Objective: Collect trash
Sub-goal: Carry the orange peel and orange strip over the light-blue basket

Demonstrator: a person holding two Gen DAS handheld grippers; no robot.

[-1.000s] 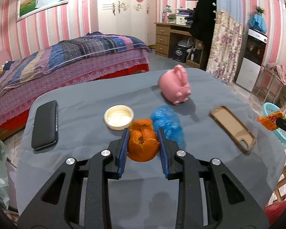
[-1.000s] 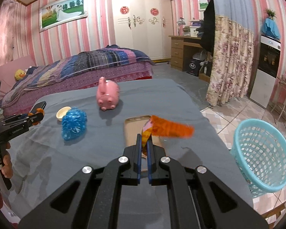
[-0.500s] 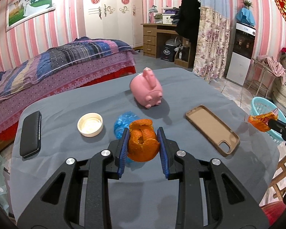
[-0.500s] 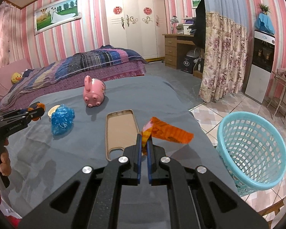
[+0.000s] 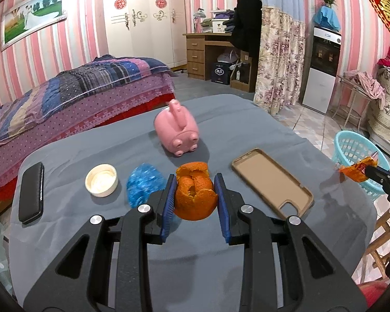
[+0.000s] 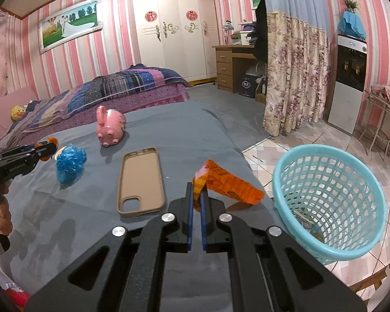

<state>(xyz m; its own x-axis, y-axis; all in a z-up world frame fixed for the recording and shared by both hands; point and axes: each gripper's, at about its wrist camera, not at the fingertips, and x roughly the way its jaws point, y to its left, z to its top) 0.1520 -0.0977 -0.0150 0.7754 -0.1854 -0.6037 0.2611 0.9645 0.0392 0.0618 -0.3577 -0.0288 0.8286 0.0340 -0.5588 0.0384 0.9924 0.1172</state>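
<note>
My left gripper [image 5: 195, 184] is shut on an orange peel [image 5: 195, 197] and holds it above the grey table [image 5: 117, 145]. My right gripper [image 6: 197, 192] is shut on an orange snack wrapper [image 6: 228, 182], held over the table's right edge, just left of the turquoise mesh basket [image 6: 330, 202] on the floor. In the left wrist view the wrapper [image 5: 356, 170] shows in front of the basket [image 5: 356, 150]. A crumpled blue plastic wad [image 6: 70, 162] lies on the table; it also shows in the left wrist view [image 5: 141, 184].
On the table lie a pink pig toy [image 5: 178, 128], a tan phone case [image 5: 271, 182], a cream lid [image 5: 101, 183] and a black case [image 5: 31, 192]. A bed [image 5: 78, 91] stands behind the table. A tiled floor and a curtain [image 6: 296, 72] are at the right.
My left gripper has carried the orange peel to the right over the table. My right gripper has moved the wrapper right, closer to the basket.
</note>
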